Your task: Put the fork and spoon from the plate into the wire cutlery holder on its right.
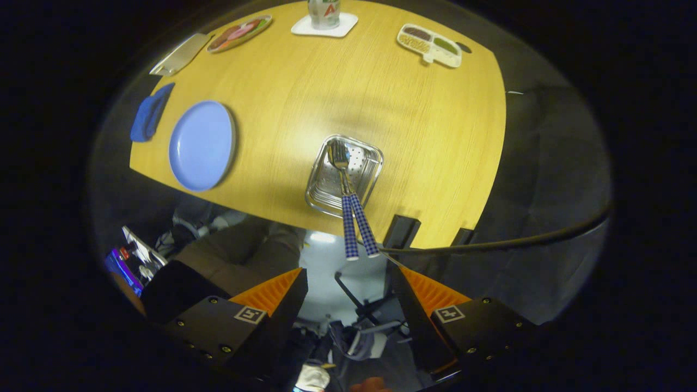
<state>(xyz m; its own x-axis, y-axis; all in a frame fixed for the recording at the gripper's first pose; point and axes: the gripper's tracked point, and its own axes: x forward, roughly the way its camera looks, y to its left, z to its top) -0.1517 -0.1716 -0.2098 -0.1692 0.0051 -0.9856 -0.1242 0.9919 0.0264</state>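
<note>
Cutlery stands in the wire holder [344,177]: the fork [342,163] and spoon [364,226], as far as the blur allows telling them apart, lean together with checked handles sticking up out of it. The jaws [348,288] hang wide apart above the holder, gripping nothing. Left of the holder lies the blue plate [201,146], bare, and beyond that a blue cloth [150,113]. The holder sits near the bench [414,125] edge.

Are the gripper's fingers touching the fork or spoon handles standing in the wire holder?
Apart. The gripper view shows the open gripper with a clear gap ahead to the checked handles standing in the wire holder.
</note>
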